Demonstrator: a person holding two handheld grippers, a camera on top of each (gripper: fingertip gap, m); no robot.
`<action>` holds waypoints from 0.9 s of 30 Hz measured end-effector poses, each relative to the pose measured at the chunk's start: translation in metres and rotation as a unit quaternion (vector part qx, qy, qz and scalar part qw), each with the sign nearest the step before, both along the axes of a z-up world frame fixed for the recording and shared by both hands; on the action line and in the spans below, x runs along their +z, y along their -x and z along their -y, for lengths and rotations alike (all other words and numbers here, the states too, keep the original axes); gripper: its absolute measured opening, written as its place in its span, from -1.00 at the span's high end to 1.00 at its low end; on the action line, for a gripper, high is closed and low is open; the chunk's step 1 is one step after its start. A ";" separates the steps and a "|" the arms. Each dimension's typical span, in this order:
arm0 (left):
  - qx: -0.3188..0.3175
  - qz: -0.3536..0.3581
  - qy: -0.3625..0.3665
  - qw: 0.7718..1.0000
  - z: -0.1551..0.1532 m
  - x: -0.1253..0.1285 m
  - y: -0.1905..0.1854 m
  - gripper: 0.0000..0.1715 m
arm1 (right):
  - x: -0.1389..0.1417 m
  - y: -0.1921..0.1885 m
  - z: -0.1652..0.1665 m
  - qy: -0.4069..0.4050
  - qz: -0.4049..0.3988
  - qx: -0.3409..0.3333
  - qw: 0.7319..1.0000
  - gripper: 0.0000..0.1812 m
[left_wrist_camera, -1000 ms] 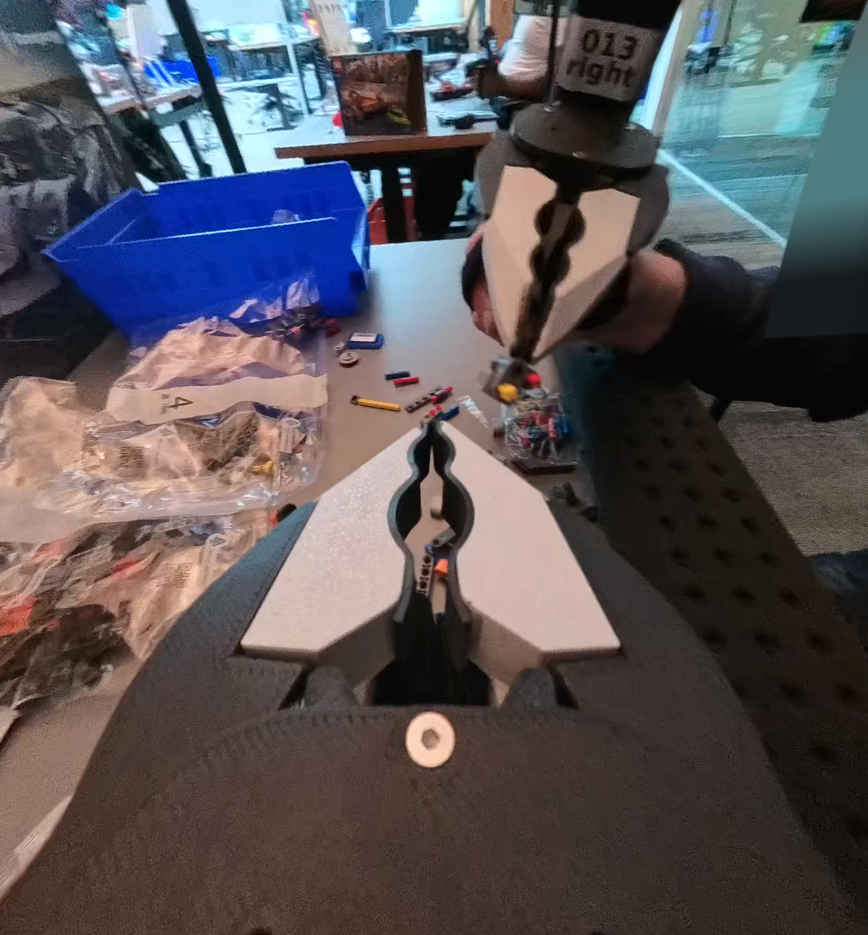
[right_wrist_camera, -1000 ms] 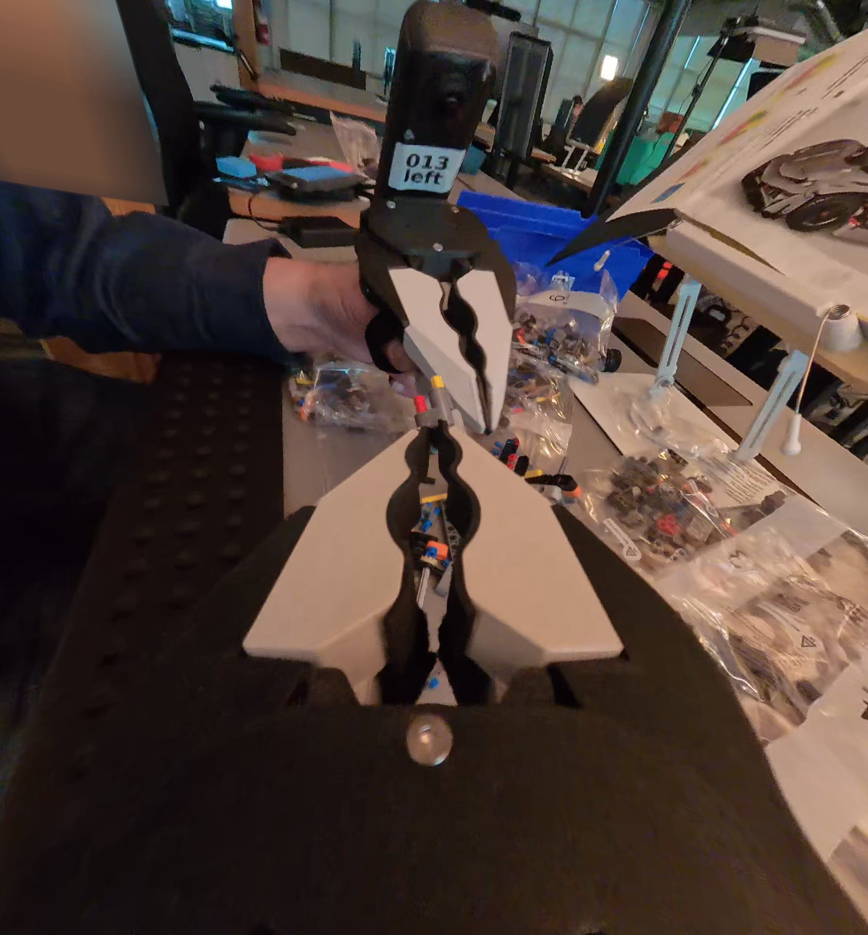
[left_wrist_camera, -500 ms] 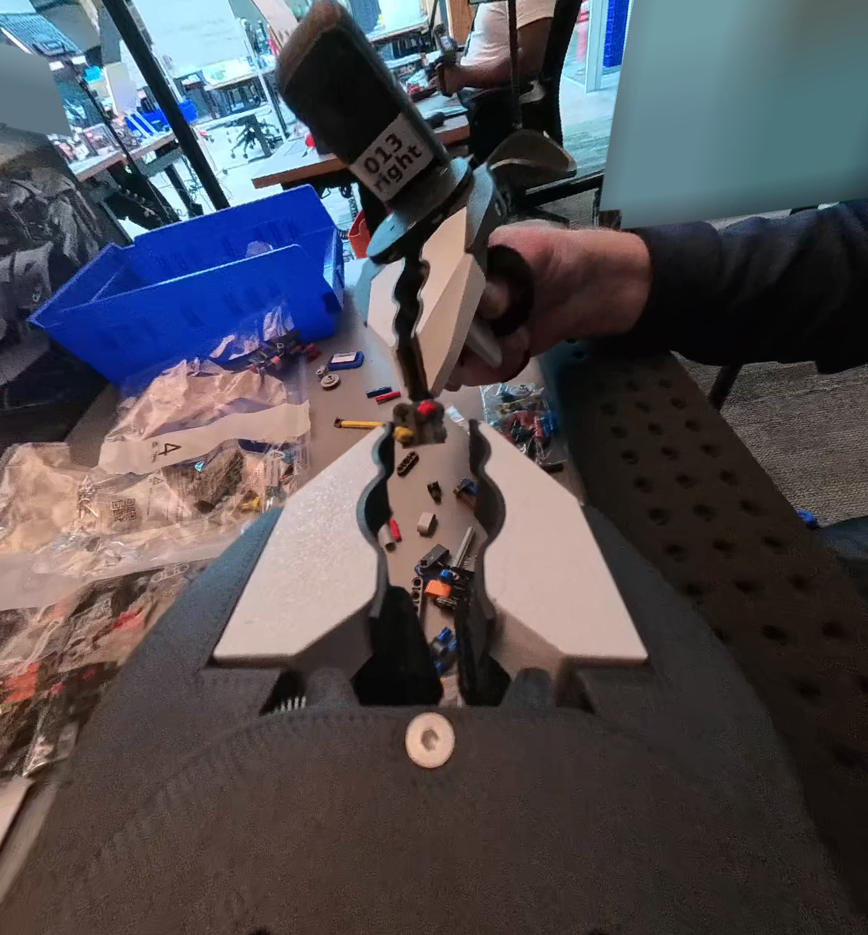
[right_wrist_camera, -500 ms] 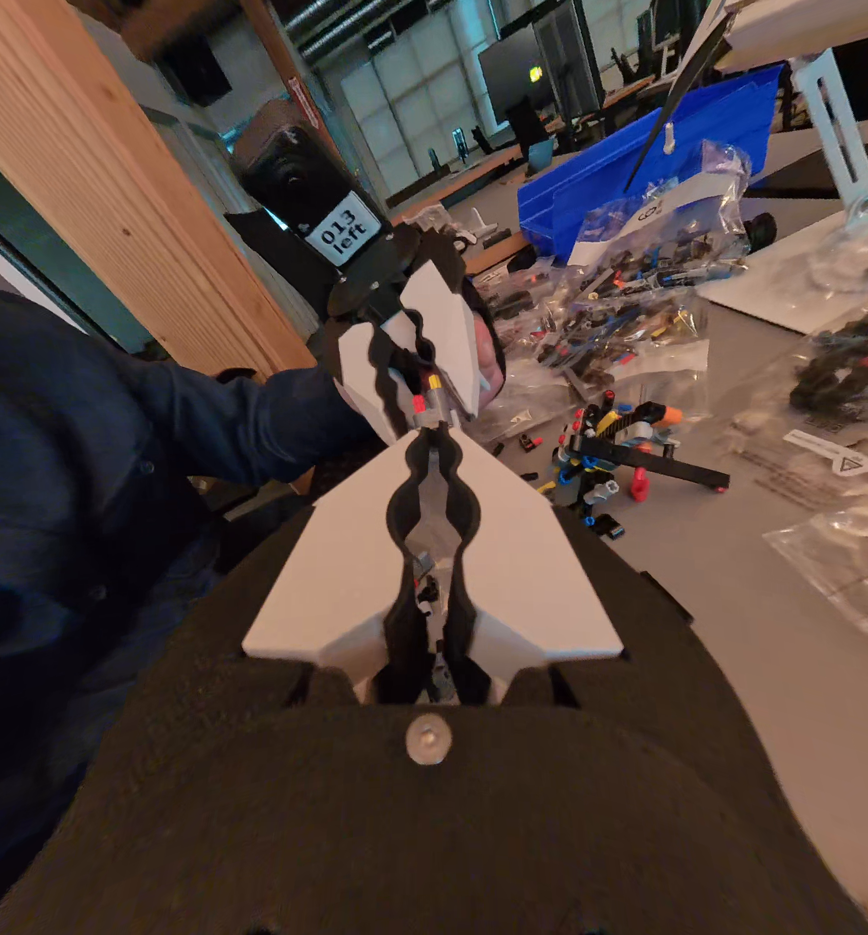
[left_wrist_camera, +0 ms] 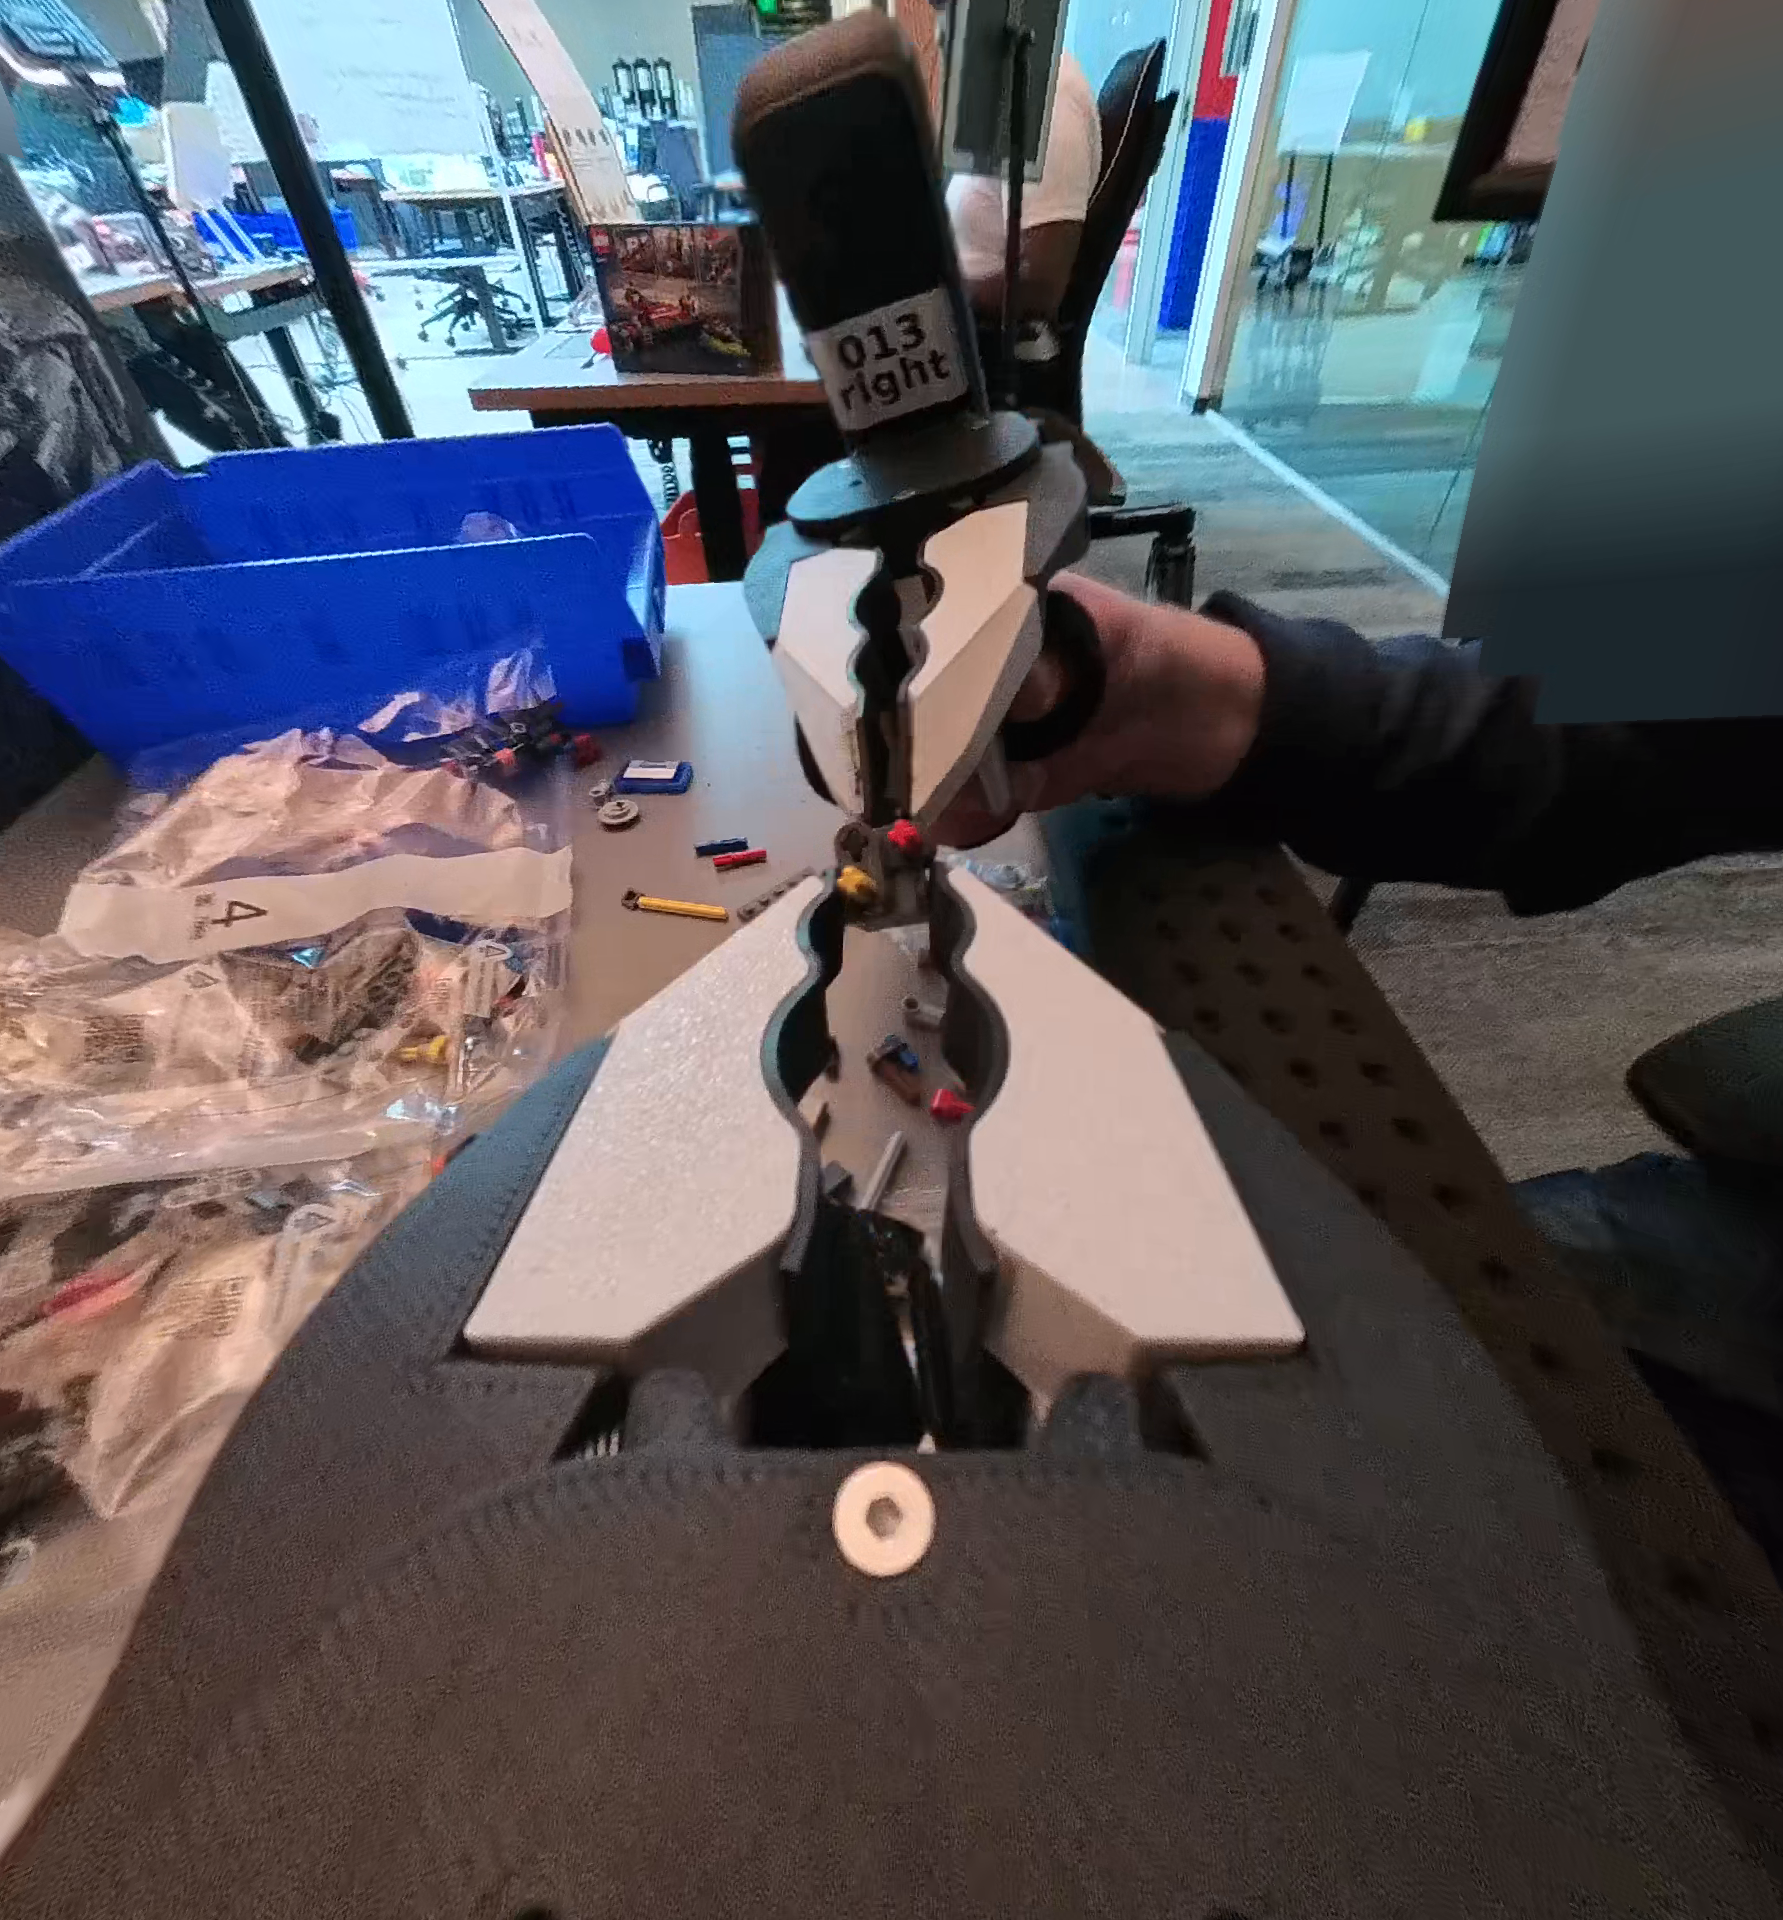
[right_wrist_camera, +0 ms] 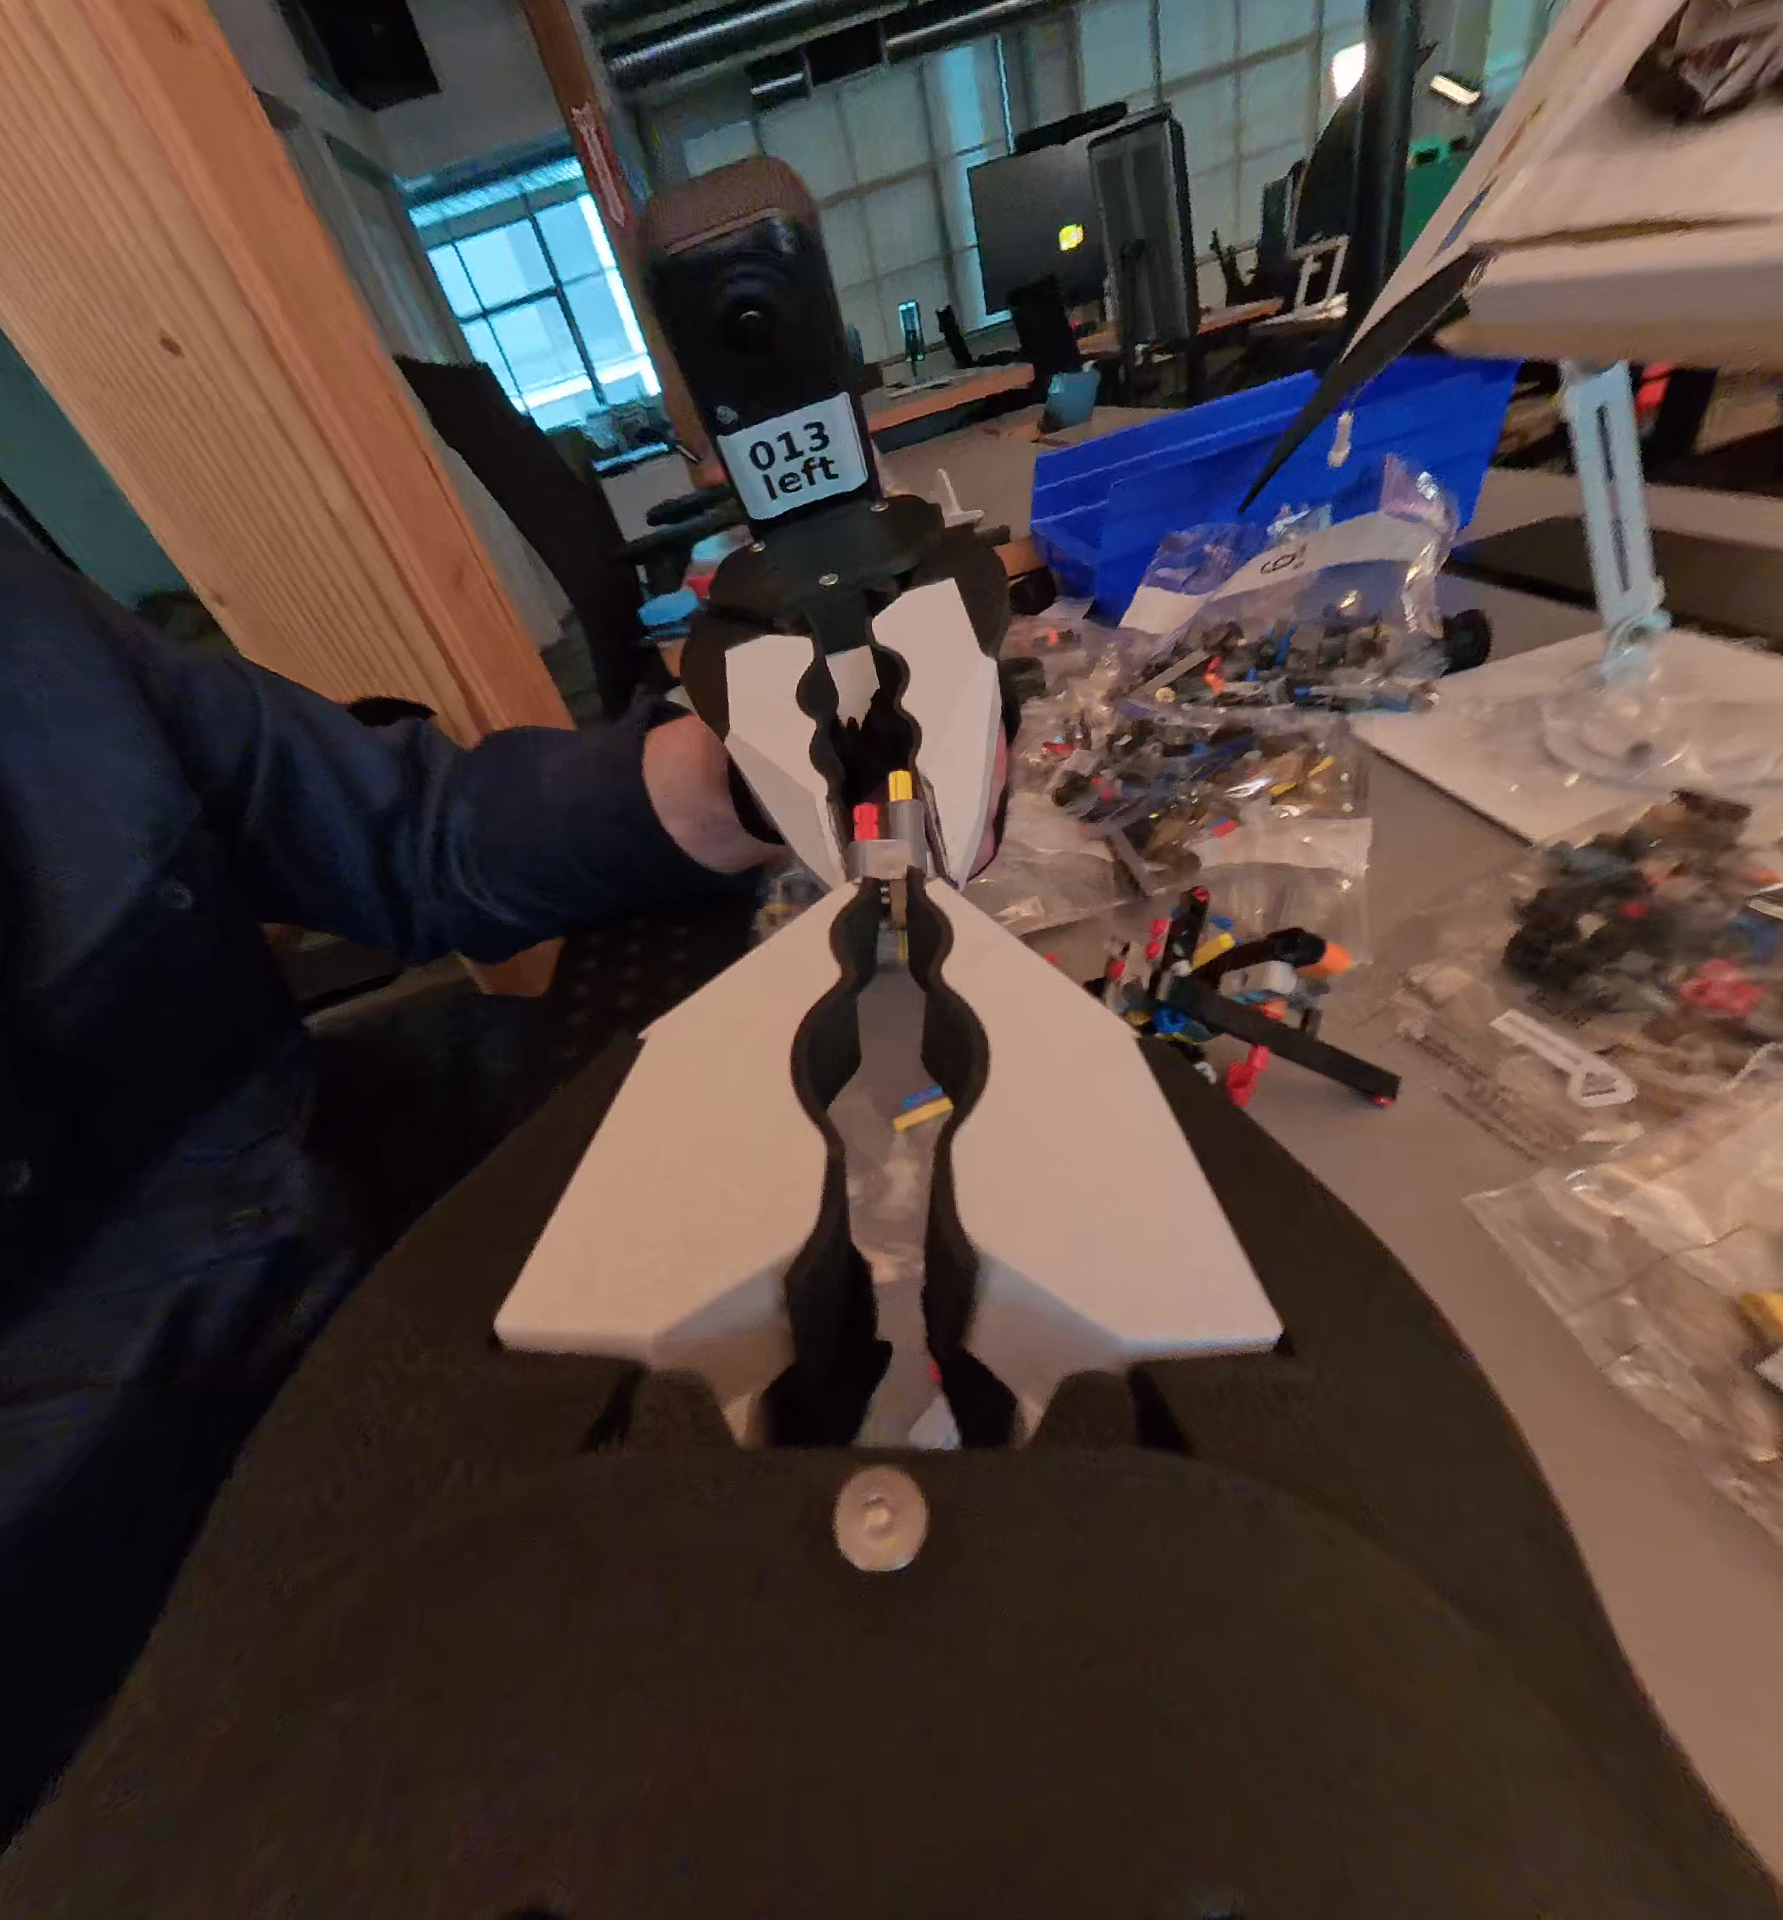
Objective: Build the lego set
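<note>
Between the fingertips of both grippers we see a small grey lego piece (left_wrist_camera: 879, 878) with red and yellow pegs, but the tips cover its sides, so we cannot tell its shape or which gripper pinches it. Left of the fingers, the parts in the bags (left_wrist_camera: 243, 997) are too crumpled over to make out. Right of the right fingers, the booklet (right_wrist_camera: 1635, 156) is blurred and cut off.
</note>
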State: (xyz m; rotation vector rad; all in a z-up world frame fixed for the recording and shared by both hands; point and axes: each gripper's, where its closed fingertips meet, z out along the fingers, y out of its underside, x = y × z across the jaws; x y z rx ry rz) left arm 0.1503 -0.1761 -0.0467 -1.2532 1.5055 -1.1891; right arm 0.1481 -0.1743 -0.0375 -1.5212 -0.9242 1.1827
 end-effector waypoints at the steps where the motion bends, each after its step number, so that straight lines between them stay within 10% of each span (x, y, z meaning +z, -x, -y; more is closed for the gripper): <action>1: 0.001 0.003 0.015 1.000 -0.001 0.001 0.000 0.82 | 0.001 0.000 -0.002 -0.023 0.012 -0.014 1.000 0.93; 7: -0.021 0.000 0.127 0.992 -0.002 0.001 0.002 0.82 | -0.007 0.004 -0.008 -0.237 0.167 -0.112 0.951 0.73; 16: -0.026 -0.025 0.183 0.982 -0.004 -0.006 0.003 0.82 | -0.018 0.005 -0.010 -0.337 0.284 -0.152 0.884 0.80; 27: -0.023 0.014 0.107 0.994 0.000 0.008 0.003 0.79 | -0.009 0.004 -0.002 -0.188 0.153 -0.089 0.966 0.95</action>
